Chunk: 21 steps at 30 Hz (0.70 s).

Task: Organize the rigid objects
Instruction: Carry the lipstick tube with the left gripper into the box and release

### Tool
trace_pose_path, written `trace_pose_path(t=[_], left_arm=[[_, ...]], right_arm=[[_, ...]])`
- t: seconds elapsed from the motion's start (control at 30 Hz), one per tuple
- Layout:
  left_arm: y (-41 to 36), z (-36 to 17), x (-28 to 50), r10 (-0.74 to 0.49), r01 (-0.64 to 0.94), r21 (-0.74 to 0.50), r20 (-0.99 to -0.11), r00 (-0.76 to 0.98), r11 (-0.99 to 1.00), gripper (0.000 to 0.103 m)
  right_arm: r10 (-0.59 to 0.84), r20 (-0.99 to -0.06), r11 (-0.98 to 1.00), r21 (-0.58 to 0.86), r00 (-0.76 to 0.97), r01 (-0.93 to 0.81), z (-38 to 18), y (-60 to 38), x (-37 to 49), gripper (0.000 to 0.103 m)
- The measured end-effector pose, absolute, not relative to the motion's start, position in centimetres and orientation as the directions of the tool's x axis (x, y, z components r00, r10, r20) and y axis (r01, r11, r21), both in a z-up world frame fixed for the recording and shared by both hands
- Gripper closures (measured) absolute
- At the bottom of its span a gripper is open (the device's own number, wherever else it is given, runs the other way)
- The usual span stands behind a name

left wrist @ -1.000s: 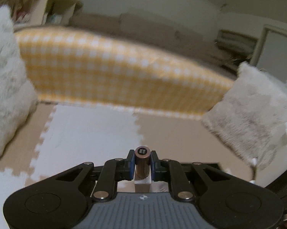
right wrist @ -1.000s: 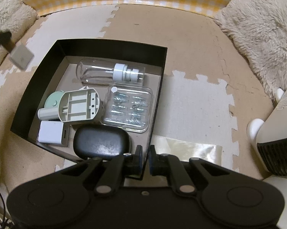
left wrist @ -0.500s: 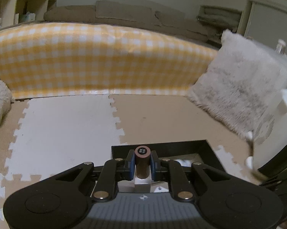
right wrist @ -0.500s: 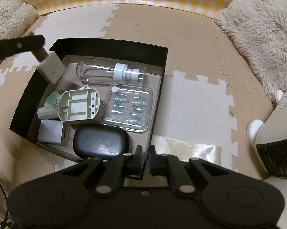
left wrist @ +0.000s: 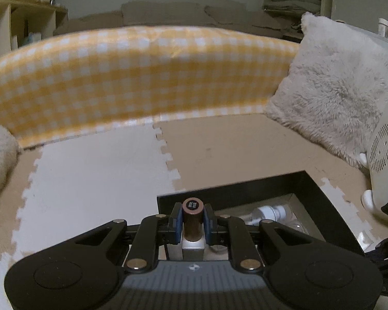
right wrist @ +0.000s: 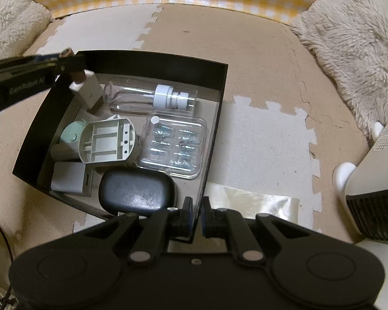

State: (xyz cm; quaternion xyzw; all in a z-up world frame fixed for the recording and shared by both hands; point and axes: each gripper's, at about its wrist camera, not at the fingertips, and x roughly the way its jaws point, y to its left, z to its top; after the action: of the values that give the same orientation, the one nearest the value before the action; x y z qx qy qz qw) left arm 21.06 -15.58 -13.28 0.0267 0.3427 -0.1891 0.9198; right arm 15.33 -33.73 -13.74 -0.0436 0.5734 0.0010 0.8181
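My left gripper [left wrist: 192,223] holds a small bottle [left wrist: 192,208] with a brown cap and a white square body. The pads still touch the cap while the jaws are opening. In the right wrist view this bottle [right wrist: 86,90] hangs tilted over the far left corner of the black box [right wrist: 155,56], beside a clear pump bottle [right wrist: 142,98]. Also in the box lie a clear screw case [right wrist: 174,147], a grey plastic part [right wrist: 106,142], a mint item [right wrist: 70,134], a white block [right wrist: 67,178] and a black case [right wrist: 138,190]. My right gripper [right wrist: 197,211] is shut on the box's near right wall.
The box stands on a beige and white foam puzzle mat [left wrist: 90,175]. A yellow checked bumper [left wrist: 142,77] runs along the back, with fluffy pillows [left wrist: 336,98] at both sides. A white appliance [right wrist: 369,178] stands at the right. A shiny film sheet [right wrist: 248,204] lies beside the box.
My left gripper has come in from the left and down with the bottle, from beyond the box to over its far left corner. The right gripper and the box have kept still.
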Motion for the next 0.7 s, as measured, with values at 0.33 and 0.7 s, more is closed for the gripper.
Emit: trace_pose_path(t=[0.33, 0.7], left_arm=[[-14.6, -12.0, 20.7, -0.369, 0.367, -0.157, -0.681, 0.632, 0.917, 0.027], [-14.1, -10.5, 19.3, -0.353, 0.345, -0.162, -0.708, 0.612, 0.924, 0.005]], right_arm=[[-0.045, -0.938, 0.997, -0.066, 0.343, -0.051, -13.8, -33.8, 15.3, 0.096], [-0.045, -0.938, 0.997, -0.066, 0.343, -0.05, -13.8, -33.8, 15.3, 0.096]])
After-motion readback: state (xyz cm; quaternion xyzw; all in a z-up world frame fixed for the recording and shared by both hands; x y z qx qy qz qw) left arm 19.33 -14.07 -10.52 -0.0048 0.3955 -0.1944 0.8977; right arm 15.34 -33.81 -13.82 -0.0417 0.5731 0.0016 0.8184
